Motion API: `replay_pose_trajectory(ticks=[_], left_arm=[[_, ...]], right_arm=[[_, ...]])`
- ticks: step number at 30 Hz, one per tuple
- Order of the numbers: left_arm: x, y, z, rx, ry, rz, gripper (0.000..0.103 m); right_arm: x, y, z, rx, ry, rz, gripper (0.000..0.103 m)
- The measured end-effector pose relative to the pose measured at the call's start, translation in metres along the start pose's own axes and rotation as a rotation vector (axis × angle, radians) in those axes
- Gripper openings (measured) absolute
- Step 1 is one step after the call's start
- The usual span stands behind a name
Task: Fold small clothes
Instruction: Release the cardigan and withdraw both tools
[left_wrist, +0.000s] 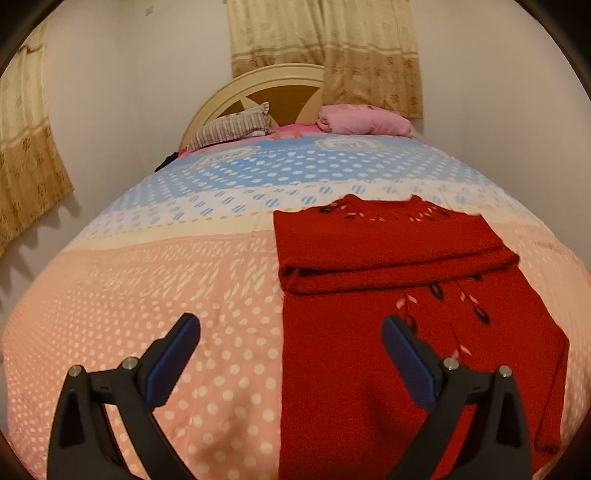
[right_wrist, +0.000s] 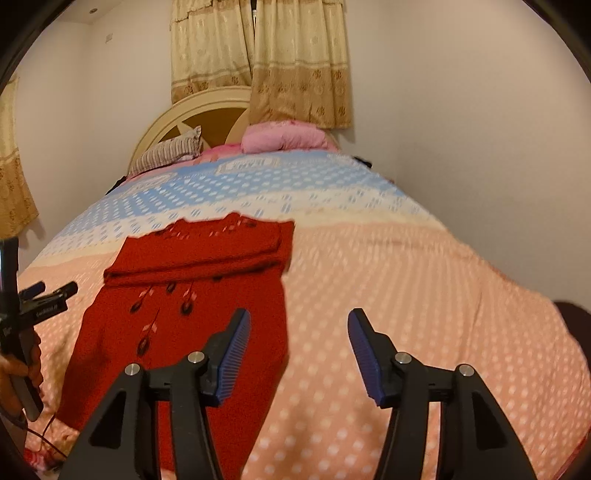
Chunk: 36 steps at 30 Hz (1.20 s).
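Note:
A red knitted garment (left_wrist: 388, 332) with dark leaf embroidery lies flat on the bed, its far part folded back over itself into a thick band (left_wrist: 391, 251). My left gripper (left_wrist: 291, 332) hovers open above the garment's left edge, with nothing between its blue pads. In the right wrist view the same garment (right_wrist: 184, 314) lies left of centre. My right gripper (right_wrist: 299, 328) is open over the garment's right edge and the bare cover, holding nothing. The left gripper (right_wrist: 51, 290), held in a hand, shows at that view's far left.
The bed cover (left_wrist: 184, 295) is pink with white dots near me and blue farther off. A striped pillow (left_wrist: 232, 127) and a pink bundle (left_wrist: 365, 120) lie at the rounded headboard (left_wrist: 258, 85). Walls and curtains close in behind and on both sides.

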<state>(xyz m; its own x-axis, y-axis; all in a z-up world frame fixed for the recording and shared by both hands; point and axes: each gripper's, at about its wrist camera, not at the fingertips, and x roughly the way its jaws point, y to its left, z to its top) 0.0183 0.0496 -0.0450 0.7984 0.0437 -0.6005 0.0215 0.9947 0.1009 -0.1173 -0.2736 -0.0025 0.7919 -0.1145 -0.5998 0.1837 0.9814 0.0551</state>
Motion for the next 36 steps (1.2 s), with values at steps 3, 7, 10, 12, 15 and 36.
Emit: replay_pose_trajectory(ticks=[3,7,10,12,15,36], left_arm=[[-0.01,-0.004,-0.004,0.021,0.0,0.002,0.101],[-0.026,-0.008,-0.01,0.041,0.003,0.002,0.101],[-0.035,-0.009,-0.014,0.047,-0.001,0.006,0.101],[-0.038,-0.008,-0.016,0.051,-0.005,0.012,0.101],[-0.041,-0.008,-0.018,0.058,-0.005,0.027,0.101],[-0.031,0.033,-0.067,0.0,0.068,-0.09,0.101]], right_arm=[[0.0,-0.001,-0.016,0.039,0.034,0.04,0.056],[0.0,0.003,-0.032,0.056,0.06,0.074,0.056],[0.002,0.007,-0.04,0.06,0.095,0.093,0.056],[0.004,0.01,-0.044,0.063,0.108,0.107,0.057],[0.005,0.016,-0.047,0.052,0.124,0.115,0.057],[0.0,0.016,-0.074,-0.047,0.189,0.054,0.069]])
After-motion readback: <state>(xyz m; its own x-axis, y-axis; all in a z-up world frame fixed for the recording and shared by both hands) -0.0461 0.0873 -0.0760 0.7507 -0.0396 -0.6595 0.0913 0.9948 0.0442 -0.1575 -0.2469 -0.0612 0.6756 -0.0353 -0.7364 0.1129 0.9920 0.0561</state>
